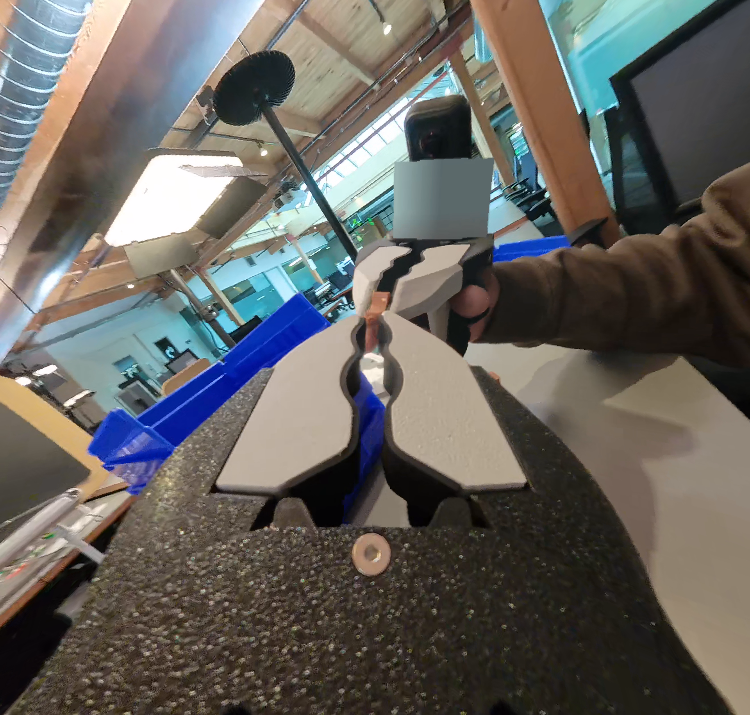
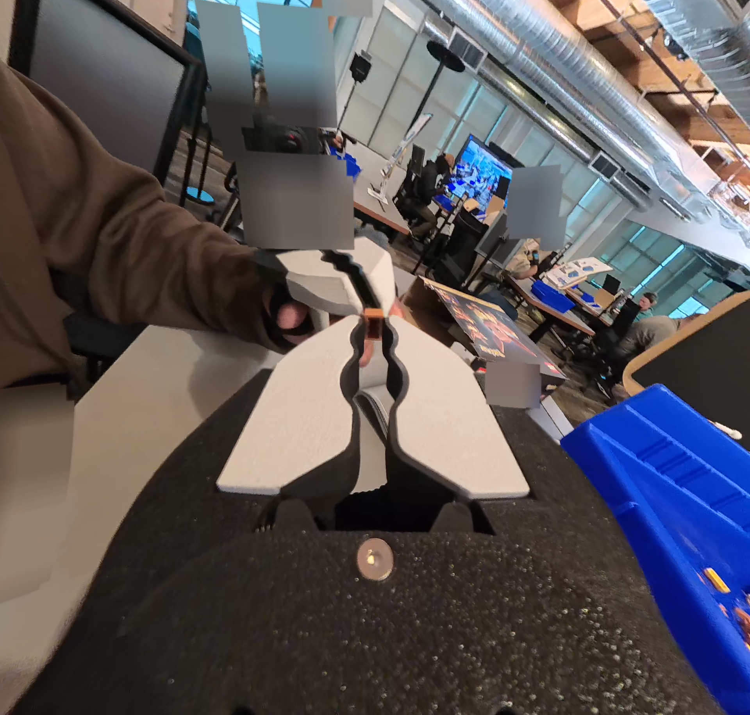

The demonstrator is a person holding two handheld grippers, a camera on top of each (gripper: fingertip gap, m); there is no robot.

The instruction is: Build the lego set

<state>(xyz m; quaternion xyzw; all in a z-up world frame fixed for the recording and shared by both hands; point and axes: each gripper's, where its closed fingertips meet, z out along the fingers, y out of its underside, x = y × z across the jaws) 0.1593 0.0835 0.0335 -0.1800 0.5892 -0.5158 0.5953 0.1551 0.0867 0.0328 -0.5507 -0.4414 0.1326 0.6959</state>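
Lots going on in the background: a silver duct (image 2: 568, 98) runs under the wood ceiling, and a big lit screen (image 2: 481, 176) glows behind people seated at tables. A black floor lamp (image 1: 259, 90) towers nearby, with a dark monitor (image 1: 690, 127) off to the side.

Timber ceiling (image 1: 324, 17) with silver ducting (image 2: 568, 66); glazed walls (image 2: 466, 107), perhaps office partitions.

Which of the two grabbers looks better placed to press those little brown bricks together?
Neither clearly. The left gripper and right gripper meet tip to tip above the table, both shut on the small brown piece. It looks like a two-handed squeeze; whether it is one brick or two I cannot tell.
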